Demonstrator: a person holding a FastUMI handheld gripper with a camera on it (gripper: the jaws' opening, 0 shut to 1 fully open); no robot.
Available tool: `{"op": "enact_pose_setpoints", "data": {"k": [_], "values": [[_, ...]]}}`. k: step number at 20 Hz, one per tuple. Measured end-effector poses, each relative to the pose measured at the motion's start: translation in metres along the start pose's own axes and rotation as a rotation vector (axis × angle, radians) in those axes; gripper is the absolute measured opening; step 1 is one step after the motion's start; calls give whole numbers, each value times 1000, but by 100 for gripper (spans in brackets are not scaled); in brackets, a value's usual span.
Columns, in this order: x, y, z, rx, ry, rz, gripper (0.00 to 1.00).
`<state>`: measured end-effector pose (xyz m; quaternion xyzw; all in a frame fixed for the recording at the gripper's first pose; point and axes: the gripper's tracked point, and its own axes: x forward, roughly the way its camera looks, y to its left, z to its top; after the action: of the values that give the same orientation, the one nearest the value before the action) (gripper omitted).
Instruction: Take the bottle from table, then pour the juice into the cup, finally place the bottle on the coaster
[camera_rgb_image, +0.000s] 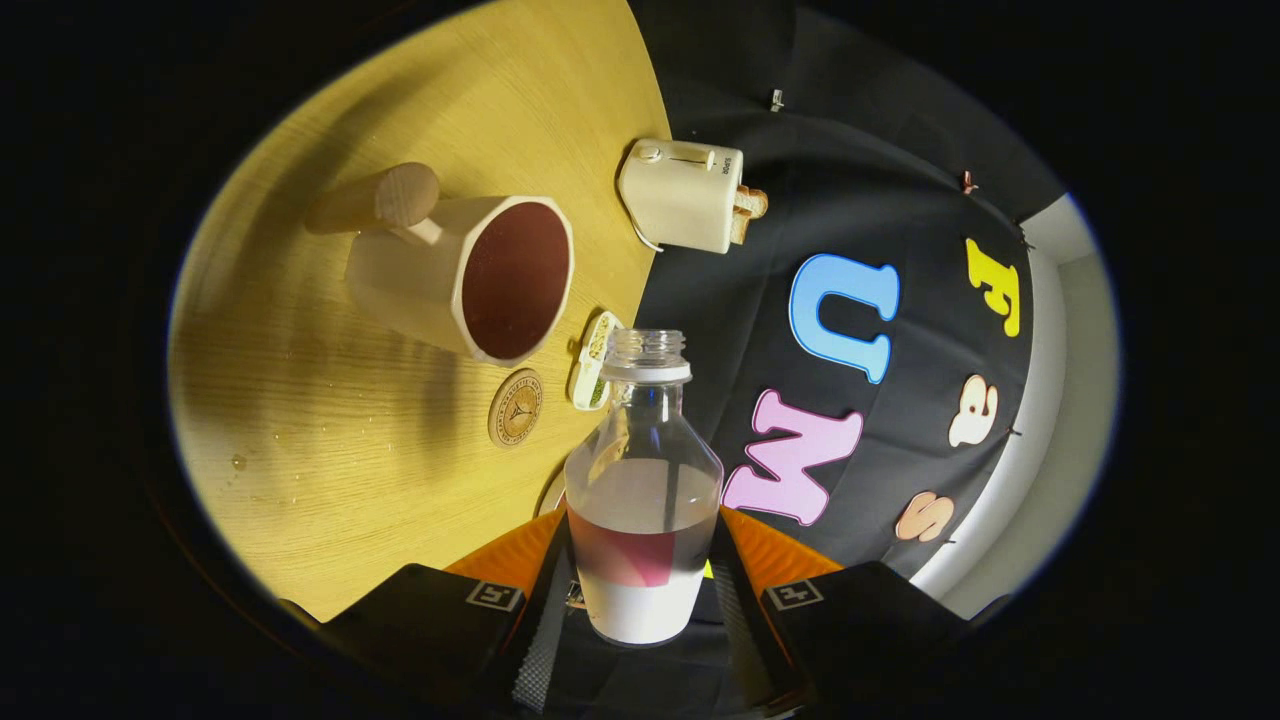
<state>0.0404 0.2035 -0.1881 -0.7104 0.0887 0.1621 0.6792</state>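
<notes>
Across the tilted view the wooden desk (330, 470) spreads wide, its grain running slantwise, which suggests the hand holding the tongs is rolled well over to one side. On it, beyond the fingers, stands the cup (470, 275) with a wooden handle; its inside looks dark red, so it seems to hold juice already. A toaster (685, 195) with bread in its slot sits farther off by the desk's edge.

Between the fingers, the bottle (643, 490) is clamped in the tongs (640, 600): both fingers press its lower sides, closed only as far as the bottle's width allows. Its cap is off and the open neck points away from the cup, while some liquid remains low in the body. I judge the pour to be finished or nearly so, with the bottle being brought back toward upright.

The round coaster (516, 407) lies bare on the desk, just this side of the cup and ahead of the fingers. The next move calls for levelling the wrist, carrying the bottle over it, lowering it squarely and only then opening the fingers. A small green-filled dish (596, 360) lies just beside the coaster and should be kept clear of.
</notes>
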Motion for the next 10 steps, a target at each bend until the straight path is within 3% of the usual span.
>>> {"op": "enact_pose_setpoints", "data": {"k": [10], "values": [[4, -6, 3, -65, -20, -4, 73]]}}
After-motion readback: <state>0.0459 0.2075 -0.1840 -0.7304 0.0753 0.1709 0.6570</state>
